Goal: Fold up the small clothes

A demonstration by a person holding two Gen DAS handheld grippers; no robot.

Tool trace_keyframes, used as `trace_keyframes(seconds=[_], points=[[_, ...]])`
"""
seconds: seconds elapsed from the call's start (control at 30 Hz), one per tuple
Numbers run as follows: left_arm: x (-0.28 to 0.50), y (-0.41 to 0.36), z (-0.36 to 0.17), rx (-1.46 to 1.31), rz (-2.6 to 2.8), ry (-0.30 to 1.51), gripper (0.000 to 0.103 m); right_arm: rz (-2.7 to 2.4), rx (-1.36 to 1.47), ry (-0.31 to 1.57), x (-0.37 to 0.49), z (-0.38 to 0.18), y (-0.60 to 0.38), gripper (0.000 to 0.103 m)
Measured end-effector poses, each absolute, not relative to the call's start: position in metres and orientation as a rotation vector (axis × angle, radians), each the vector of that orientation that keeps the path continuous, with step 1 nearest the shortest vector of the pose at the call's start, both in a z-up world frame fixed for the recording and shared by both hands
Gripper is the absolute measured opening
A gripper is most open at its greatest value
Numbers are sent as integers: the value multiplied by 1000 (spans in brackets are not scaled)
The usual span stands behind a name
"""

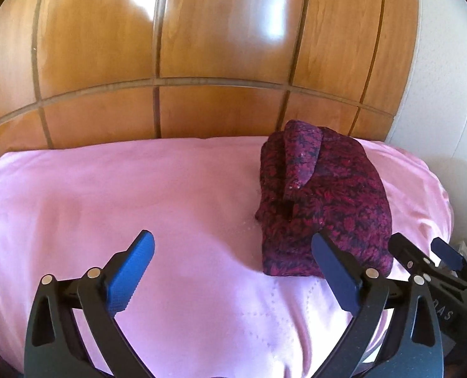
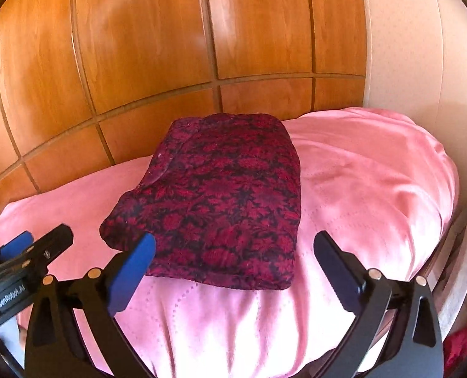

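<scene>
A dark red and black floral garment (image 1: 324,201) lies folded into a thick rectangle on the pink bed cover (image 1: 139,195). In the right wrist view the garment (image 2: 221,201) sits just beyond my fingers, with a flap folded over at its far left. My left gripper (image 1: 233,271) is open and empty, to the left of the garment and near its front edge. My right gripper (image 2: 233,271) is open and empty, just in front of the garment's near edge. The right gripper also shows in the left wrist view (image 1: 428,258), and the left gripper in the right wrist view (image 2: 32,249).
A glossy wooden panelled wardrobe (image 1: 202,47) stands right behind the bed. A pale wall (image 2: 422,47) is to the right. The pink bed cover (image 2: 375,173) drops off at the right edge, with red fabric (image 2: 463,340) low beside the bed.
</scene>
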State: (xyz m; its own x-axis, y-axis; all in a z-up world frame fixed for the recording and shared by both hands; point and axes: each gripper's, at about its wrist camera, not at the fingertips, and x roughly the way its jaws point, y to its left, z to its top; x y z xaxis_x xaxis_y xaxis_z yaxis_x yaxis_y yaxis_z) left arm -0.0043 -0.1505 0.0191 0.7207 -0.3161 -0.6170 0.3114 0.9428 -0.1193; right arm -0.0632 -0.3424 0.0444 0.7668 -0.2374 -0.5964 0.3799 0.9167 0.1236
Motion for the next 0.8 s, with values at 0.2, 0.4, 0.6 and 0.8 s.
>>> trace_keyframes(seconds=[0.2,0.4,0.6,0.8], points=[[-7,-150,13,15,-322,699,99,-363,247,617,-63,40,-343,101],[-6,-147,4,12,-310,716,99,-380,208,601,-64,35,-338,101],[-5,-143,-3,15,-308,722,99,-397,184,617,-59,27,-337,101],[-5,-136,-2,9,-301,699,99,-411,173,590,-54,31,-334,101]])
